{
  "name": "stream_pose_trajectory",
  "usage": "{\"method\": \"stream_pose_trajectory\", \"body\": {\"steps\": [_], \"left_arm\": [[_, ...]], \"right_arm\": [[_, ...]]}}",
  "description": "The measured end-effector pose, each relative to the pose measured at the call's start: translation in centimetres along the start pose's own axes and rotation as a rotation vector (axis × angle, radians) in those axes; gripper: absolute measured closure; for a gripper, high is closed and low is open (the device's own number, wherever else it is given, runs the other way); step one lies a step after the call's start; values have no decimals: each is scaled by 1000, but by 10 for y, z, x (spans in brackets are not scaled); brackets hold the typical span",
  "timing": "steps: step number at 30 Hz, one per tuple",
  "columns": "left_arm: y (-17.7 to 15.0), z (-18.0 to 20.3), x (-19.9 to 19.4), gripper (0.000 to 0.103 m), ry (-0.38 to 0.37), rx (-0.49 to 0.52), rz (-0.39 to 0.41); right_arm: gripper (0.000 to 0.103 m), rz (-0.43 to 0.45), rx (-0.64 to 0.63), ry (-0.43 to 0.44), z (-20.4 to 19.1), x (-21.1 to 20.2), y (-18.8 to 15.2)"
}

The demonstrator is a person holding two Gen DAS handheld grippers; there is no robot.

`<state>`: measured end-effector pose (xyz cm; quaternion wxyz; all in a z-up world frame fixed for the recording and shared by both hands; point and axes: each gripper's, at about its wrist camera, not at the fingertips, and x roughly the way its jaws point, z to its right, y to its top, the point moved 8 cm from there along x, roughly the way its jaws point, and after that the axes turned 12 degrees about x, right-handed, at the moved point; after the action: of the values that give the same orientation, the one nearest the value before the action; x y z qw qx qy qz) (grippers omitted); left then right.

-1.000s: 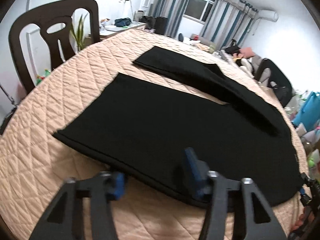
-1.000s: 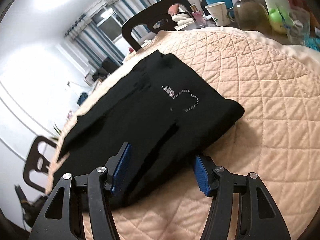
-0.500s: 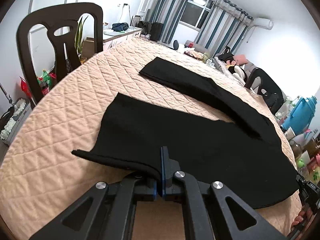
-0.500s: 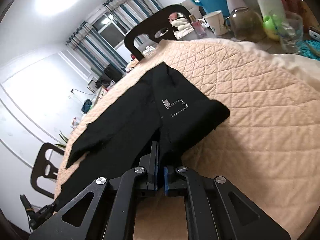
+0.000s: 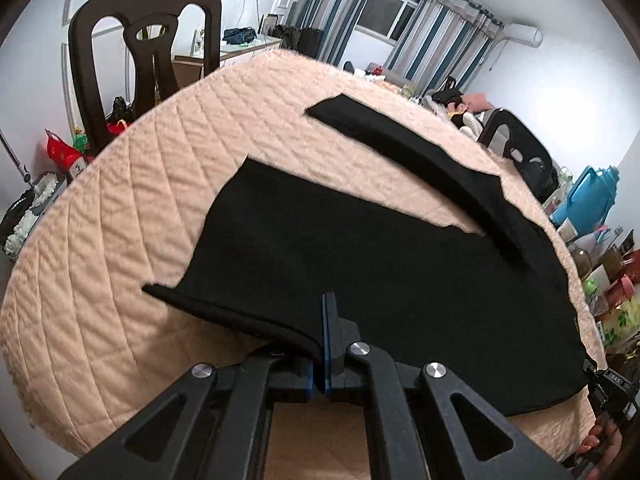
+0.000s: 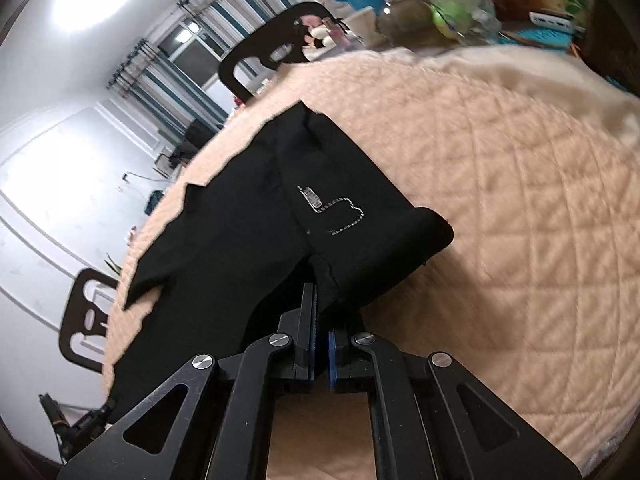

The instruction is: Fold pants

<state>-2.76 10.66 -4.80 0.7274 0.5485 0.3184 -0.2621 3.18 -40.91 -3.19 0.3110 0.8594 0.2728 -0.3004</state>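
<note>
Quilted peach tabletop (image 5: 132,208), black pants (image 5: 360,264) spread ahead of both jaws. Left gripper (image 5: 325,344) and right gripper (image 6: 320,320) each pinch the near edge tight, probably to carry it over for a fold.

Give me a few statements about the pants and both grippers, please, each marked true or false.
1. The left gripper is shut on the pants. True.
2. The right gripper hangs open above the cloth. False: it is shut on the pants' edge.
3. The pants lie on a quilted cover. True.
4. The pants are white. False: they are black.
5. The legs lie stacked on each other. False: they are spread apart.
</note>
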Motion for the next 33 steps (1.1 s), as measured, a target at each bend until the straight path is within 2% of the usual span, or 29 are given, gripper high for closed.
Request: {"method": "stream_pose_trajectory", "body": {"steps": [3,5,9,11,13,16,17,20,22,25,26,29,32,33], "left_arm": [[-4,2,3,96,8,13,-14],[-2,1,-6,93,15,18,9],[2,-21,-25,86,84,-10,42],[4,-34,-33,86,152,-37,56],[8,-47,-40,86,219,-52,77],[19,-47,-39,86,205,-48,113],[24,-41,-36,86,185,-36,121],[32,-17,-15,86,112,17,109],[34,-5,1,85,72,48,79],[24,-1,27,84,67,75,-7],[23,-1,31,84,63,80,-13],[31,0,31,75,79,104,-6],[47,6,32,65,75,124,17],[52,9,34,58,72,137,27]], "right_arm": [[99,-34,4,-18,11,8,-5],[94,-28,-13,-20,10,2,-4],[93,10,-88,-58,3,-18,-6],[84,59,-138,-131,1,-28,-6],[84,132,-174,-233,7,-39,-1],[84,237,-194,-296,12,-56,13],[84,253,-206,-282,8,-56,16],[84,210,-279,-179,-18,-36,11],[84,182,-314,-175,-25,-17,7],[84,90,-315,-209,-13,15,-1],[86,74,-318,-203,-9,20,-2],[85,95,-338,-208,-14,13,4],[84,135,-352,-147,-31,7,14],[84,142,-358,-129,-37,9,16]]}}
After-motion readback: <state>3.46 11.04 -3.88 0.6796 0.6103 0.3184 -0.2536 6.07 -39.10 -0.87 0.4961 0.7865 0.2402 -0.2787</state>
